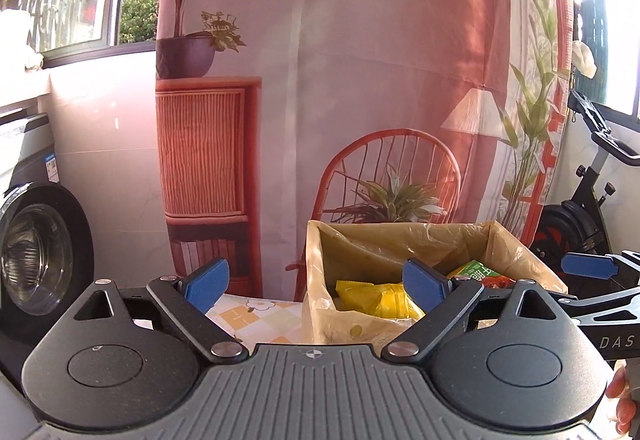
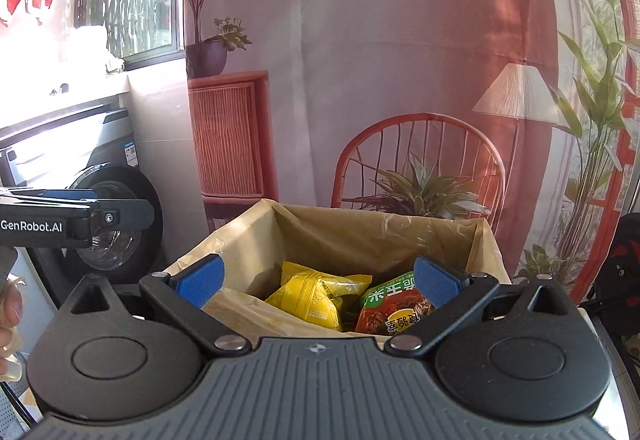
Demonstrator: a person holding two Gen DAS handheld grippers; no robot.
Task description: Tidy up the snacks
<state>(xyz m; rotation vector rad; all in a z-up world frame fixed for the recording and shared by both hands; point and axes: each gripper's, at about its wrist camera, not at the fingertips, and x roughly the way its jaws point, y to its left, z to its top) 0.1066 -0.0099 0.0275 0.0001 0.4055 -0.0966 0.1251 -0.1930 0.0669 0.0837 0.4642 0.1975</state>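
A box lined with a tan plastic bag (image 2: 320, 228) stands just ahead of both grippers. Inside lie yellow snack packets (image 2: 312, 296) and a red-and-green snack packet (image 2: 394, 306). In the left wrist view the same bag-lined box (image 1: 400, 240) sits to the right, with a yellow packet (image 1: 376, 298) and the green packet (image 1: 478, 272) showing. My left gripper (image 1: 316, 286) is open and holds nothing, left of the box. My right gripper (image 2: 318, 280) is open and holds nothing, above the box's near rim.
A checked tablecloth (image 1: 256, 316) covers the table under the box. A washing machine (image 1: 36, 252) stands at the left, an exercise bike (image 1: 588, 200) at the right. A printed backdrop (image 2: 400, 80) hangs behind. The right gripper's finger (image 1: 588, 266) shows at the right edge.
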